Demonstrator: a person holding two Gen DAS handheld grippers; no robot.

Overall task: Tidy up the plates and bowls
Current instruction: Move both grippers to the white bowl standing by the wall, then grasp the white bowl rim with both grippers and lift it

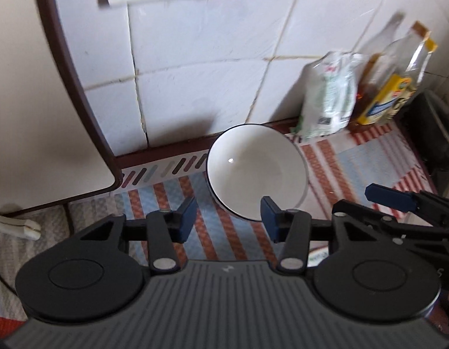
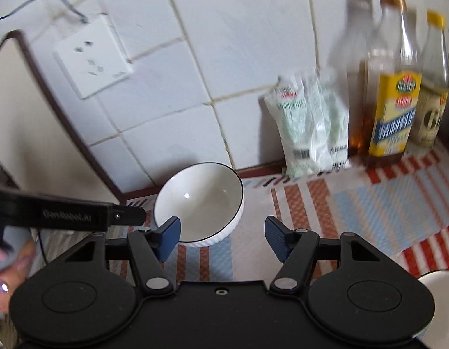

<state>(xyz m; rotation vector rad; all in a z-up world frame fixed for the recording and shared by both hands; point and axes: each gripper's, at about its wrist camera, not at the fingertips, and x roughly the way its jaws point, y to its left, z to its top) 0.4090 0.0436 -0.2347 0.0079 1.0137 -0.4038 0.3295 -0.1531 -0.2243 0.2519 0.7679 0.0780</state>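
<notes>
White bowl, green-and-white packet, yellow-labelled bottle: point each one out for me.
white bowl [image 2: 199,200]: right wrist view, inside bottom.
green-and-white packet [image 2: 314,128]: right wrist view, front face.
yellow-labelled bottle [image 2: 394,116]: right wrist view, on its label.

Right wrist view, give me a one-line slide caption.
Open right claw poised before an empty white bowl on a striped mat, bottles against the tiled wall.

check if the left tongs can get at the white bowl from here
Probably yes: the left tongs are open and empty, the white bowl sits just ahead on the striped mat, and nothing lies between them.
</notes>
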